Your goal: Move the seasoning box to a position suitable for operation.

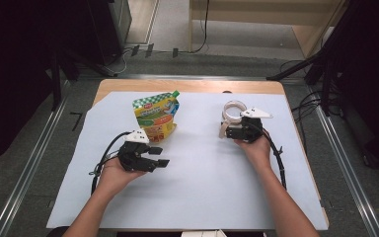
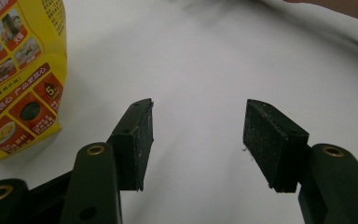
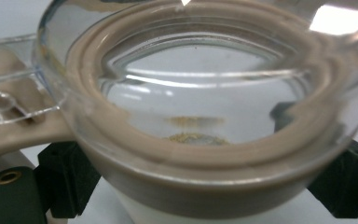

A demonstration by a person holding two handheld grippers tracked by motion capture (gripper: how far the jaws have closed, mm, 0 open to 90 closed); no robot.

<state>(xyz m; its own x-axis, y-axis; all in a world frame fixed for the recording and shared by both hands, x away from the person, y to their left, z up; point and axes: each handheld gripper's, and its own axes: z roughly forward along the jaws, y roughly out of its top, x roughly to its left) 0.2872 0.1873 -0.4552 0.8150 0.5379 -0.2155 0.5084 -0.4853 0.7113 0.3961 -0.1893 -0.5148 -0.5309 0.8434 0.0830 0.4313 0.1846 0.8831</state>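
Gaping glass jar [image 3: 200,112], nearly empty

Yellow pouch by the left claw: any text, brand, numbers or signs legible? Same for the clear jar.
"5": white figure in a dark triangle on a red panel of the yellow pouch, left gripper view; what follows it is too small to read.
Other print on the pouch: Chinese characters in boxes and captions, too small and blurred to quote.
Red logo patch and banner on the pouch front, high view: unreadable.
Clear jar: no text or label seen.
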